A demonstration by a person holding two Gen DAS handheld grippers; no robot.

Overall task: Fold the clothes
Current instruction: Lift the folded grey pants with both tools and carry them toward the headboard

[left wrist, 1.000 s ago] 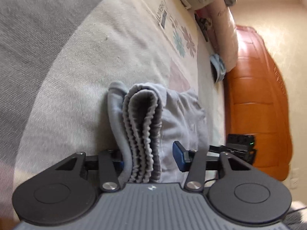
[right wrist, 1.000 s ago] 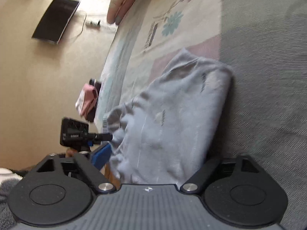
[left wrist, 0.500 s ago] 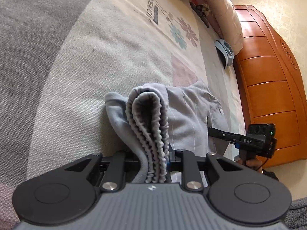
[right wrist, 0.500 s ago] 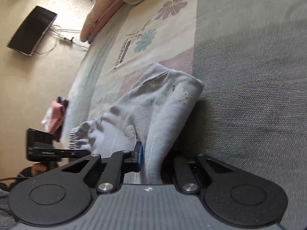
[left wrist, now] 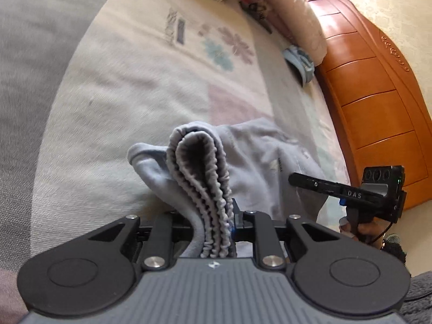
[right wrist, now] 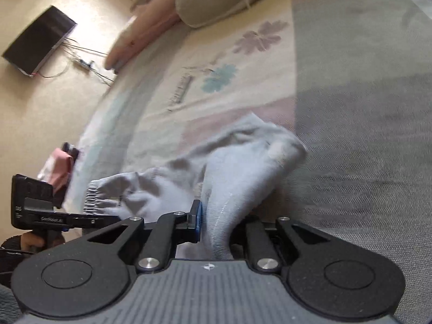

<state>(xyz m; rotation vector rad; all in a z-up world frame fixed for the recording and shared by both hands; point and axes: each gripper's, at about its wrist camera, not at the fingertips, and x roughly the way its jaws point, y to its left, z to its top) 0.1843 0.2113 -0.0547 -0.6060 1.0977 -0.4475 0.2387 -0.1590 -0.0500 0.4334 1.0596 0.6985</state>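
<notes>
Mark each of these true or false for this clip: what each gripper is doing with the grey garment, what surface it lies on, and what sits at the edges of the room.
1. The left gripper is shut on the grey garment's ribbed elastic waistband. True.
2. The right gripper is open and clear of the cloth. False: it is shut on a fold of the garment.
3. The garment lies on a bed cover printed with flowers. True.
4. A green plastic headboard stands beside the bed. False: the headboard is orange-brown wood.
5. A dark flat screen hangs on the wall. True.
</notes>
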